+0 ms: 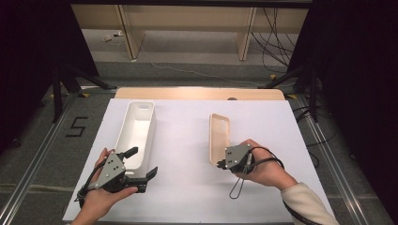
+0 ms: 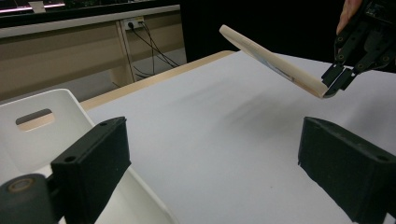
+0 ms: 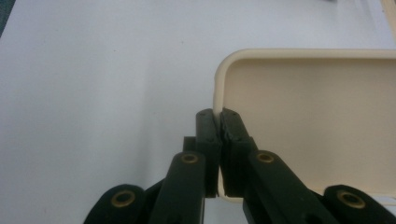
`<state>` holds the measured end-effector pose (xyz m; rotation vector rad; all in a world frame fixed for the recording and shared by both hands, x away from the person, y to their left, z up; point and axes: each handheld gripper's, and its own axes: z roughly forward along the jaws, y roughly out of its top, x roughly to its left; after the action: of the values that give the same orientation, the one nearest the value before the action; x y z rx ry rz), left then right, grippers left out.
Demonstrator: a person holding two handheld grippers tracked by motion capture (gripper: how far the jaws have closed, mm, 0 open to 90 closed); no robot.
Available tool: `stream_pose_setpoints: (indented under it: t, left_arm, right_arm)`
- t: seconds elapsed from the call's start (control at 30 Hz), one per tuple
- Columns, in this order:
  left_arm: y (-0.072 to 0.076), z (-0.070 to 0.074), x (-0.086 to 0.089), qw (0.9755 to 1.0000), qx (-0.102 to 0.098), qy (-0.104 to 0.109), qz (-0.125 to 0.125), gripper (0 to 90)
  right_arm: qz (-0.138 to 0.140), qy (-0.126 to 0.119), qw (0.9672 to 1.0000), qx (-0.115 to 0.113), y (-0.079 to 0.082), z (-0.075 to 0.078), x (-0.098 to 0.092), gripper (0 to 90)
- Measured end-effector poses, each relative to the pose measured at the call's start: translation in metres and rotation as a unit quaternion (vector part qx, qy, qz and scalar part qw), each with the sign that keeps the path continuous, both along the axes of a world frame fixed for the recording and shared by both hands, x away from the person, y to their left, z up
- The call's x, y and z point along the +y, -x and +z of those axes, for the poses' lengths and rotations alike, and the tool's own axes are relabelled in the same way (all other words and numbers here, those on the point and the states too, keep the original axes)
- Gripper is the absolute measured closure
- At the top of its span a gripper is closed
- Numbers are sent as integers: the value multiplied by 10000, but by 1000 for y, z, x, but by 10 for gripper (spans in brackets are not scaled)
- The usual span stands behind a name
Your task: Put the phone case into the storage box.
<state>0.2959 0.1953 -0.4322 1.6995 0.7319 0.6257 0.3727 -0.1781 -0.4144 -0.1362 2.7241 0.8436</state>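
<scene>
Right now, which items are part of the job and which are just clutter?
In play:
- beige lid, lifted off the table, rim pinched by the right gripper
- white bin, open top
- left gripper, jaws open beside the bin

Lying about:
- cables on the floor behind the table
- "5" floor marking

I'm seeing black two-jaw grippers (image 1: 141, 174) (image 1: 220, 164) wearing grey three-cornered plates and brass-ringed screws, trailing black cables; a cream sleeve (image 1: 307, 202) is showing at right.
</scene>
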Motion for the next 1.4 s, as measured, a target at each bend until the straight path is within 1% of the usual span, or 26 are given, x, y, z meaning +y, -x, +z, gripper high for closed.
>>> stream_pose_setpoints:
  t: [0.03,0.1,0.33,0.5,0.53,0.57,0.63,0.67,0.7,0.8,0.87,0.9,1.03,1.07,1.13,1.17,1.2,1.23,1.27,1.3,1.33,1.37,1.4]
  left_arm:
    - [0,0,0,10000,3,1,0,86]
    - [0,0,0,10000,10,8,-6,86]
    - [-1,1,-1,10000,10,37,12,91]
    - [-2,6,-7,9999,31,98,-28,103]
    - [-2,8,-9,9999,47,120,-50,104]
    - [-4,10,-13,9998,80,130,-131,104]
    - [-5,11,-14,9998,83,126,-152,104]
    - [-6,12,-16,9998,115,109,-149,106]
    - [-9,13,-21,9996,156,74,-207,106]
    - [-17,16,-29,9994,197,43,-275,110]
    - [-19,18,-32,9994,215,19,-275,116]
    - [-24,22,-37,9994,218,-35,-280,118]
    - [-35,31,-49,9989,295,13,-355,130]
    - [-35,31,-49,9989,295,13,-355,133]
    - [-40,34,-56,9989,304,-41,-351,142]
    - [-46,37,-63,9986,388,-88,-336,146]
    - [-49,38,-67,9984,428,-102,-352,148]
    - [-51,39,-71,9983,440,-101,-380,150]
    - [-51,39,-71,9983,440,-101,-380,152]
    - [-57,42,-78,9977,519,-169,-410,153]
    - [-57,42,-78,9977,519,-169,-410,155]
    - [-63,44,-85,9977,537,-138,-392,163]
    - [-66,45,-88,9976,566,-153,-377,175]
  right_arm:
    - [-18,-5,10000,-19,0,0,0,884]
    - [47,-27,10000,3,1,0,2,884]
    - [105,-24,9999,8,3,0,6,884]
    - [130,-30,9999,-3,5,0,8,885]
    - [155,-49,9999,9,7,-1,11,885]
    - [162,-43,9999,28,8,-1,12,885]
    - [216,-40,9998,28,10,-1,14,885]
    - [254,-53,9997,43,11,-2,16,885]
    - [256,-45,9997,26,12,-1,17,885]
    - [334,-60,9994,17,14,-2,21,885]
    - [338,-60,9994,5,16,-2,24,885]
    - [377,-58,9993,6,17,-2,25,885]
    - [388,-50,9992,-4,19,-2,28,885]
    - [422,-78,9991,-15,19,-2,29,885]
    - [397,-74,9992,-38,20,-1,30,886]
    - [436,-89,9990,-45,20,-1,31,886]
    - [421,-92,9990,-66,20,0,31,886]
    - [426,-88,9990,-78,21,1,32,886]
    - [432,-76,9990,-98,21,1,32,886]
    - [425,-96,9990,-88,22,1,33,886]
    - [428,-101,9989,-131,22,2,33,886]
    - [429,-102,9989,-142,22,2,33,886]
    - [429,-93,9989,-136,22,3,34,886]
